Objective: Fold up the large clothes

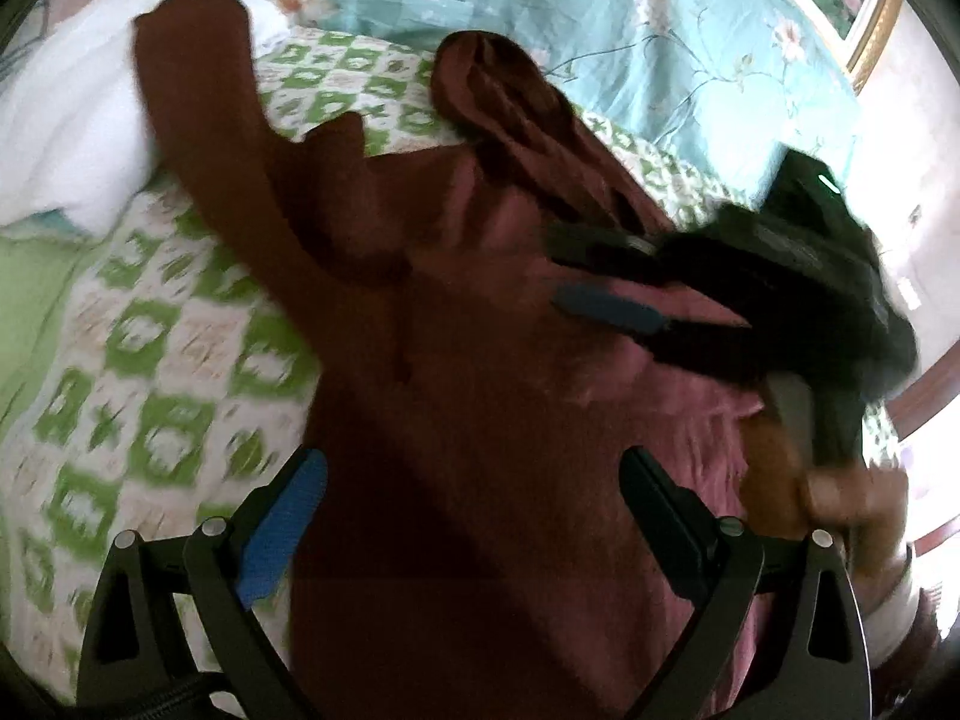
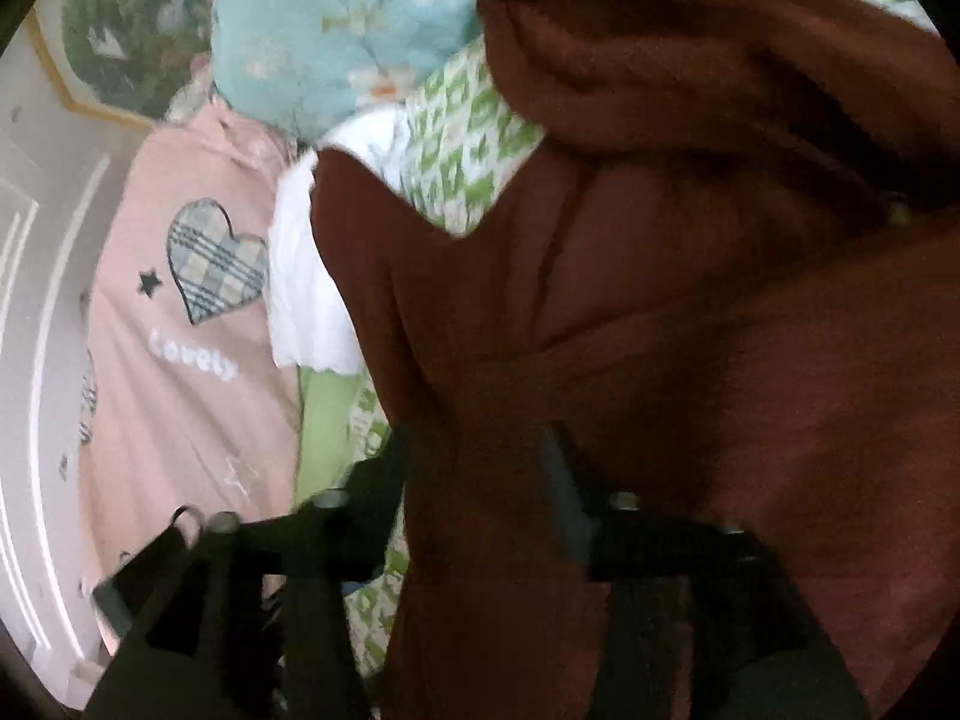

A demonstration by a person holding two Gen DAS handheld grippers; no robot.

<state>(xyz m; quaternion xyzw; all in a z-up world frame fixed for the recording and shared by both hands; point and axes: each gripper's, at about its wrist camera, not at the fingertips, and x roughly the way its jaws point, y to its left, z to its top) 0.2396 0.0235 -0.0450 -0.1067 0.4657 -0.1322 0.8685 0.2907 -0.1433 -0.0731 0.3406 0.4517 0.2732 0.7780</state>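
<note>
Facing one maroon garment [image 1: 480, 396], two grippers [image 1: 474, 516] [image 1: 579, 273]

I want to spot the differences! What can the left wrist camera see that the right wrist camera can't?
Only the left wrist view shows the right gripper from outside, its fingers apart over the cloth, the hand carrying it, and the left gripper, open.

Only the right wrist view shows a pink shirt with a plaid heart.

Both show the dark red garment, the green checked bedspread, the blue flowered quilt and something white.
</note>
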